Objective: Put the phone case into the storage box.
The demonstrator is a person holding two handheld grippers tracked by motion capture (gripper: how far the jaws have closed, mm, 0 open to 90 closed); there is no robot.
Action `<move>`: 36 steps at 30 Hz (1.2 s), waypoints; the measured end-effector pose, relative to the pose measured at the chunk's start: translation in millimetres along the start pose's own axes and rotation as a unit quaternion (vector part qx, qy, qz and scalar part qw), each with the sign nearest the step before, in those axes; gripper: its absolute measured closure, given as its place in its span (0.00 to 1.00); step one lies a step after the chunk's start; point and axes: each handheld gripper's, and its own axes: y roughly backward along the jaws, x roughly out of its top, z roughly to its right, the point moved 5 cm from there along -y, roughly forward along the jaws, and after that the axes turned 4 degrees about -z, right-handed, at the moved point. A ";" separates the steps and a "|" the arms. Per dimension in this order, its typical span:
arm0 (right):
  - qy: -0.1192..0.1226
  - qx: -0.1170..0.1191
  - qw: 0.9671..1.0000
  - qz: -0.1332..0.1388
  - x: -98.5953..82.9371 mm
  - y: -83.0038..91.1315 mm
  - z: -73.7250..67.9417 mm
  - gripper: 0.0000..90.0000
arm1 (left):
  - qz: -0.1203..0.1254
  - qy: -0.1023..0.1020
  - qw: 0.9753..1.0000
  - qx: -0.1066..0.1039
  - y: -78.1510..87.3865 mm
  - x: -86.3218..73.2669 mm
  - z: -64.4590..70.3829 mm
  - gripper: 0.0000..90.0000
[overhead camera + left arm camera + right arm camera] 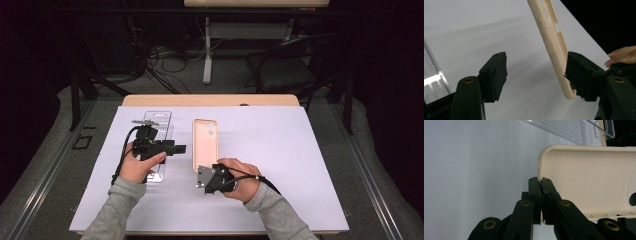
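Observation:
A beige phone case (205, 142) lies hollow side up on the white mat, its long axis pointing away from me. My right gripper (201, 171) is shut on the rim at the case's near left corner; in the right gripper view the jaws (541, 185) pinch the thin wall of the case (586, 180). My left gripper (179, 148) hovers just left of the case, above a clear plastic package (159, 127), pointing right. In the left gripper view it (537, 72) stands open, with the case's side wall (550, 37) just beside its right jaw.
The white mat (280, 165) covers most of the wooden table (210, 100). The clear package (569, 127) lies beyond the case in the right gripper view. A chair (285, 70) and cables sit on the floor behind the table. The right hand (622, 56) appears at the left gripper view's edge.

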 end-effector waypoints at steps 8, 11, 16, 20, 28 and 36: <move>0.002 0.002 1.000 0.003 2.0 -1.8 -2.4 0.98 | -0.009 0.023 1.000 -0.010 -7.7 -3.1 3.3 0.47; 0.004 0.002 1.000 0.002 2.9 -2.2 -3.3 0.98 | -0.003 0.029 0.999 -0.020 -8.9 -3.2 4.4 0.50; 0.002 0.002 1.000 0.005 4.0 -2.5 -4.2 0.98 | -0.004 0.023 0.999 -0.027 -13.4 -3.2 7.0 0.54; 0.003 0.002 1.000 0.005 5.3 -2.9 -5.4 0.98 | -0.007 0.026 0.999 -0.030 -18.1 -2.0 8.3 0.57; 0.001 0.004 1.000 0.003 6.9 -3.8 -7.8 0.98 | -0.021 0.033 0.999 -0.036 -27.2 -1.4 8.2 0.65; 0.008 0.002 1.000 0.007 8.1 -4.3 -7.9 0.98 | -0.027 0.077 0.995 -0.053 -29.1 -4.3 7.1 0.72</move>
